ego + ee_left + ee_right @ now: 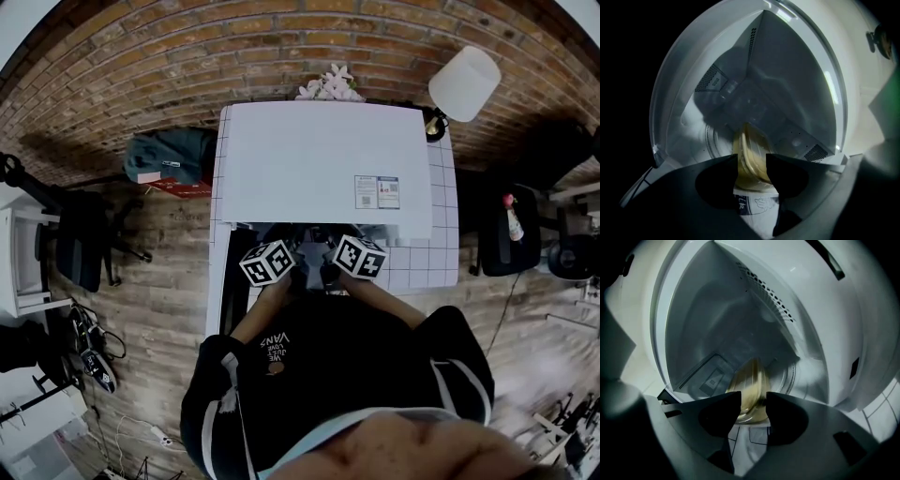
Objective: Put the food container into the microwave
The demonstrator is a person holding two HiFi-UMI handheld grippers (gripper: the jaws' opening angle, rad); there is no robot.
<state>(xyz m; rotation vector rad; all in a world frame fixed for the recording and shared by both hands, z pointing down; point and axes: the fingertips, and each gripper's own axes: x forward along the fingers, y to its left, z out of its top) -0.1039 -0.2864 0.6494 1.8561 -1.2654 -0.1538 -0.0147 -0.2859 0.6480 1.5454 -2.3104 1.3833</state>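
Between your left tongs (751, 164) and right tongs (753, 401), at the open mouth of the boxy white microwave (787, 84), hangs the clear plastic food container (751, 152); each pair clamps one side, likely so it enters level.

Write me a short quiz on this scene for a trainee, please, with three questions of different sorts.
1. True or false: the boxy white microwave has its door shut.
2. What stands between the jaws of the left claw? A) nothing B) the translucent yellowish plastic food container C) a metal spoon
3. Fill in: the right claw is shut on the same ____.

Key: 1 false, since both gripper views look straight into the open cavity; 2 B; 3 container.
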